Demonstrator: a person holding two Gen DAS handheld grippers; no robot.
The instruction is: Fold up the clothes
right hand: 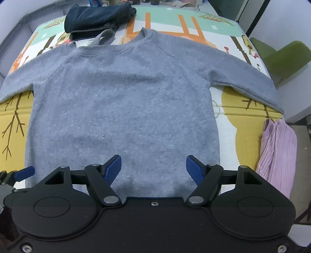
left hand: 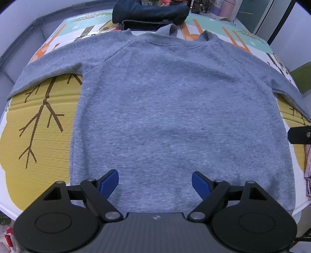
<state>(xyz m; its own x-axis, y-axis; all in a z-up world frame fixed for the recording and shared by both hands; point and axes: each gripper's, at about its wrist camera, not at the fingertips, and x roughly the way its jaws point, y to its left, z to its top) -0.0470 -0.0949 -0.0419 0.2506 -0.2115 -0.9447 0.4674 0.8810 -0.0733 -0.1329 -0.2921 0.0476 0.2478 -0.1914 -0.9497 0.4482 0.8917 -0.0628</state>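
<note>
Grey sweatshirt (left hand: 175,116) spread flat on the patterned mat (left hand: 38,120), sleeves out, dark folded clothes (left hand: 149,15) beyond its collar, striped pink shirt (right hand: 278,153) at the right edge, green chair (right hand: 281,58) alongside, left gripper (left hand: 155,181) and right gripper (right hand: 153,167) both gaping wide, empty above the hem

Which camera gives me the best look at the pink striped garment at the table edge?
The right wrist view: the pink striped garment shows there almost in full, hanging over the mat's edge right of the grey sweatshirt. The left wrist view catches only a thin strip of it at the frame's right border.
</note>
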